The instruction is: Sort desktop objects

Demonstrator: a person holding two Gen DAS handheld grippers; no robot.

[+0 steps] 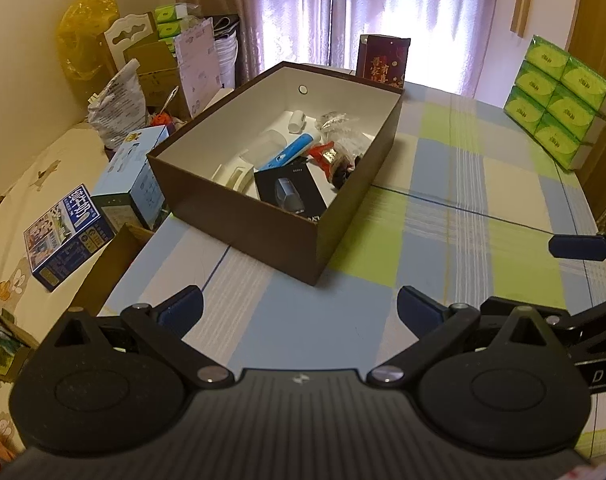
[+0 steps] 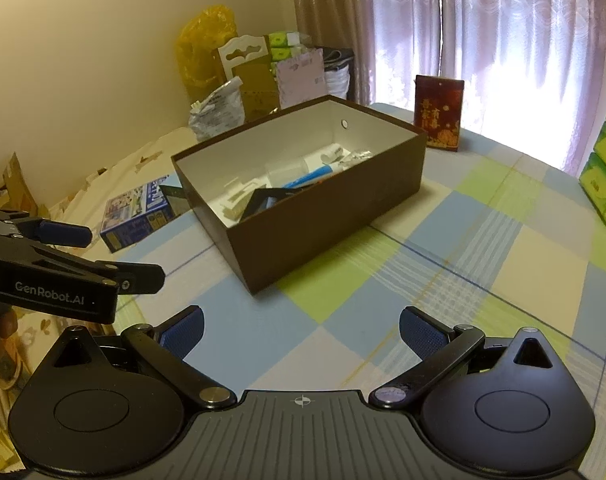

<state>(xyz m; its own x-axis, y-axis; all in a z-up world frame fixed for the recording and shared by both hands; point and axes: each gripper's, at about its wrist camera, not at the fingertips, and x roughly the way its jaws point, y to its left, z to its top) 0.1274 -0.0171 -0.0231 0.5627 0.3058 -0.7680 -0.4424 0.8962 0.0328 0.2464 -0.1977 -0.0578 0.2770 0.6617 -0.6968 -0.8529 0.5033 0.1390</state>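
Both my grippers are wide open and hold nothing. My left gripper (image 1: 301,310) hangs over the checked cloth (image 1: 443,216), with its two blue pads far apart and only bare cloth showing between them. My right gripper (image 2: 301,330) is the same: spread wide, empty, touching nothing, just beside the left one. I think I keep them back and open like this because nothing is left on the cloth near me to pick up, so my hands are free. Past the grippers sits the brown box (image 1: 263,224), near the middle of the table with its top open so things can drop in. The small things are already inside it: a blue tube (image 1: 289,152), a black pack (image 1: 291,192) leaning on the near wall, a clear cup (image 1: 269,142), a white bottle (image 1: 297,119), a crinkly clear bag (image 1: 339,126) and a red wrapper (image 1: 323,154). A dark red tin (image 1: 383,62) stands behind the box, and a stack of green tissue packs (image 1: 559,100) sits far off to the right. To me the sorting looks nearly done.
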